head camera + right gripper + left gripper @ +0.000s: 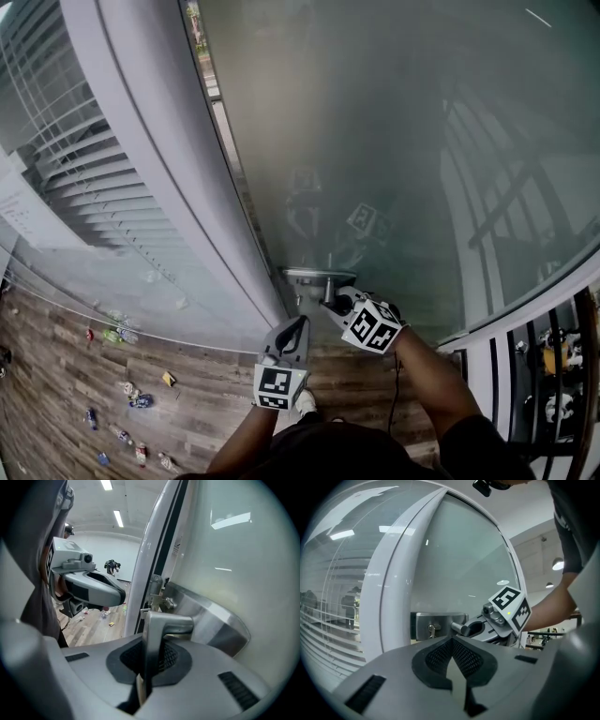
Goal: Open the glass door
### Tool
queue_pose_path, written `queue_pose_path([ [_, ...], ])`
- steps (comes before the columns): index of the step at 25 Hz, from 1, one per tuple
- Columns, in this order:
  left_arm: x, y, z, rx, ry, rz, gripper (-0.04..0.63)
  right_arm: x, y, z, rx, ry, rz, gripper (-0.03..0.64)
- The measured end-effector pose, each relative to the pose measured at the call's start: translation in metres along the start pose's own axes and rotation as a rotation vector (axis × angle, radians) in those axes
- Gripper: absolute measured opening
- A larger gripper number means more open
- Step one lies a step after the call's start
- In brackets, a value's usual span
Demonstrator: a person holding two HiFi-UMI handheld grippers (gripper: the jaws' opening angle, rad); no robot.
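The frosted glass door point(375, 141) carries a metal lock plate point(436, 625) and a lever handle point(319, 276) at its left edge, next to the white frame point(178, 187). My right gripper point(336, 302) is shut on that handle point(161, 627); the lever runs straight down between its pads. In the left gripper view the right gripper point(473, 627) shows at the handle's end. My left gripper point(298, 323) hangs just below and left of the handle, touching nothing. Its pads point(452, 641) meet with nothing between them. The door's latch edge point(157, 599) shows beside the frame.
A glass panel with blinds point(84, 178) stands left of the frame. Small coloured things lie scattered on the wooden floor point(131, 398). A dark railing point(553, 366) runs at the far right. A person point(111, 566) stands far off down the hall.
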State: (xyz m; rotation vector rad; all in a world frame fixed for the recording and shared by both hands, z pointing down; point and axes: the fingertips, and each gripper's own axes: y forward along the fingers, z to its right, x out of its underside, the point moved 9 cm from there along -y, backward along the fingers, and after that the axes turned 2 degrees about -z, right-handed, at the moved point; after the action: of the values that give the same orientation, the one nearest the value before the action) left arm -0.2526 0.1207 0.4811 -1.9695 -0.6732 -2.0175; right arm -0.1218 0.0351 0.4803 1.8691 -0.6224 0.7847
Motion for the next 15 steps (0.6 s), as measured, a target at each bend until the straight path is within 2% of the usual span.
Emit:
queue_pose_path([
  [6, -0.003, 0.022, 0.000, 0.043, -0.006, 0.022, 0.002, 0.009, 0.009, 0.022, 0.029, 0.028, -0.015, 0.015],
  [10, -0.013, 0.030, -0.004, 0.027, -0.045, 0.048, 0.002, 0.010, 0.019, 0.043, 0.021, 0.045, -0.025, 0.015],
  [15, -0.011, 0.056, -0.007, 0.025, -0.047, 0.060, 0.002, 0.020, 0.036, 0.076, 0.044, 0.080, -0.038, 0.015],
])
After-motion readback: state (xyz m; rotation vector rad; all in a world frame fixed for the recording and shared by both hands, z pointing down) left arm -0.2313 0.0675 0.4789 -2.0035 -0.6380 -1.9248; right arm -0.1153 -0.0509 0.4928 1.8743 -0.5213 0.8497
